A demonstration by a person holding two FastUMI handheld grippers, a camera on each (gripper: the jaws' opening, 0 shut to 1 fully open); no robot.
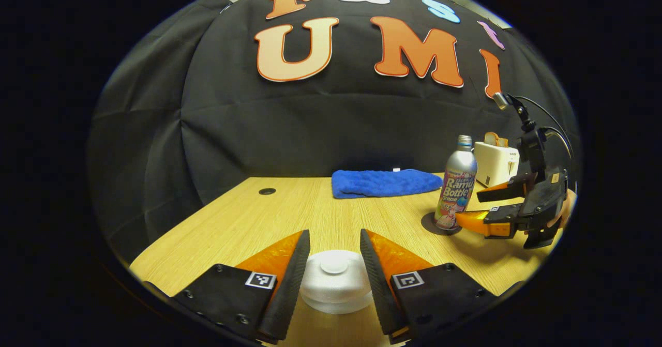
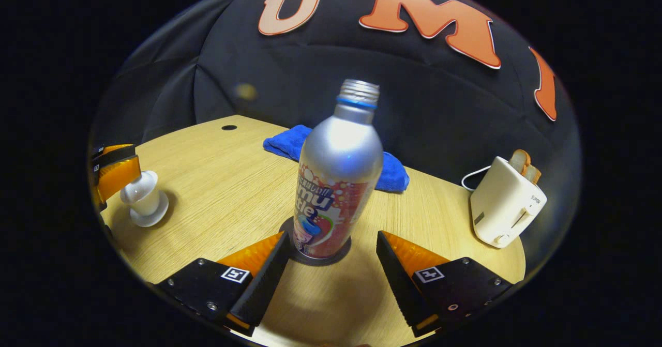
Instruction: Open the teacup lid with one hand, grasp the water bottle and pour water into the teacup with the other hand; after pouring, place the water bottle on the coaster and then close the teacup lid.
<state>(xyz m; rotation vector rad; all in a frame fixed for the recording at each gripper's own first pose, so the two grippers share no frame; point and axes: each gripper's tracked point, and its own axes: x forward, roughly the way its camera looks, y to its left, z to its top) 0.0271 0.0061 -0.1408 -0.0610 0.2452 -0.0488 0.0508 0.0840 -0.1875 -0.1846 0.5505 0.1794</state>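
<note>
Left gripper (image 1: pixel 335 272) fingers open, straddling the teacup lid (image 1: pixel 334 278), not clamped. Right gripper (image 2: pixel 331 269) fingers wide open, clear of the water bottle (image 2: pixel 336 181) upright on the coaster (image 2: pixel 316 256). Risk: an off-centre squeeze could tip the tall bottle.

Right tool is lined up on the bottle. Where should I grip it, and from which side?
Grip the bottle on its straight lower body, below the tapering shoulder, coming in level from the front. It stands upright on the coaster, and the open right tool already straddles its base.
</note>
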